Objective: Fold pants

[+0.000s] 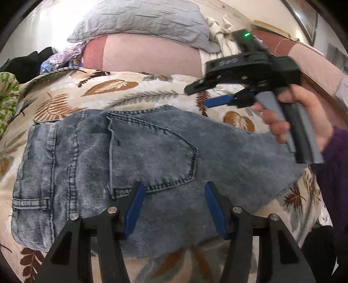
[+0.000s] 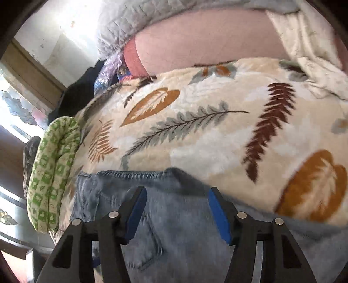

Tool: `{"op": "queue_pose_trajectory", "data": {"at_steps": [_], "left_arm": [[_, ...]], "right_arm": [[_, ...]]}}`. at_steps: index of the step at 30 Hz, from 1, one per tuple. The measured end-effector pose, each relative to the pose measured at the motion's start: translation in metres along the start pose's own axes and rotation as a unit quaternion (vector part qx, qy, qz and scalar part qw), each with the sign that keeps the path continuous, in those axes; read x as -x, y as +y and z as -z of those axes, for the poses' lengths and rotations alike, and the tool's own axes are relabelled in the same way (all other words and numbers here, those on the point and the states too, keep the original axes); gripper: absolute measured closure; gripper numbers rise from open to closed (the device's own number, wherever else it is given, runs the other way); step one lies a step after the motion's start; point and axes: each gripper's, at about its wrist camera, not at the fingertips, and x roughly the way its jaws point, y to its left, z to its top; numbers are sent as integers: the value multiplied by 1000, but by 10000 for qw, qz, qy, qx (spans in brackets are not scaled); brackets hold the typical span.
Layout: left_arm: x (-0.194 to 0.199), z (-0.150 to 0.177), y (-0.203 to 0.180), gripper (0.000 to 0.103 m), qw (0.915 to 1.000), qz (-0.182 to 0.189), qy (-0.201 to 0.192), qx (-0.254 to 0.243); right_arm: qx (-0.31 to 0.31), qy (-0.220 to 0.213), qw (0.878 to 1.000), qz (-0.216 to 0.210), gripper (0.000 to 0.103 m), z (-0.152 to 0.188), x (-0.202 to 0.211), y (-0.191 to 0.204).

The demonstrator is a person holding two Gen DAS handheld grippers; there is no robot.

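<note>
Faded blue jeans (image 1: 130, 163) lie folded flat on a leaf-print bedspread (image 1: 121, 87), back pocket up, waistband at the left. My left gripper (image 1: 174, 191) is open, hovering just above the near part of the jeans, holding nothing. My right gripper (image 1: 199, 93) is held in a hand at the upper right, above the far right edge of the jeans. In the right wrist view the right gripper (image 2: 177, 196) is open and empty over the jeans (image 2: 174, 228) near their far edge.
A grey quilted pillow (image 1: 141, 19) and a pink pillow (image 1: 148, 56) lie at the head of the bed. A green-patterned rolled cloth (image 2: 54, 172) sits at the bed's left edge. Dark clothes (image 1: 24, 63) are piled at far left. A wooden bed frame (image 1: 315, 87) runs along the right.
</note>
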Motion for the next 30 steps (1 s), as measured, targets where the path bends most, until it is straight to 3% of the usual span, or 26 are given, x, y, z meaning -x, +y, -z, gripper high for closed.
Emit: {"op": "queue_pose_trajectory", "data": {"at_steps": [2, 7, 13, 18, 19, 22, 30], "left_arm": [[-1, -2, 4, 37, 9999, -81, 14, 74], [0, -7, 12, 31, 9988, -471, -3, 138], [-6, -7, 18, 28, 9983, -488, 197, 246], [-12, -10, 20, 27, 9981, -476, 242, 303], [-12, -10, 21, 27, 9981, -462, 242, 327], [-13, -11, 23, 27, 9981, -434, 237, 357], [-13, -10, 21, 27, 9981, -494, 237, 280]], "right_arm": [[25, 203, 9998, -18, 41, -7, -17, 0], [153, 337, 9992, -140, 41, -16, -34, 11], [443, 727, 9960, 268, 41, -16, -50, 24], [552, 970, 9933, 285, 67, -13, -62, 27], [595, 980, 9929, 321, 77, -13, -64, 28], [594, 726, 9950, 355, 93, -16, -58, 29], [229, 260, 9990, 281, 95, -22, -54, 21]]}}
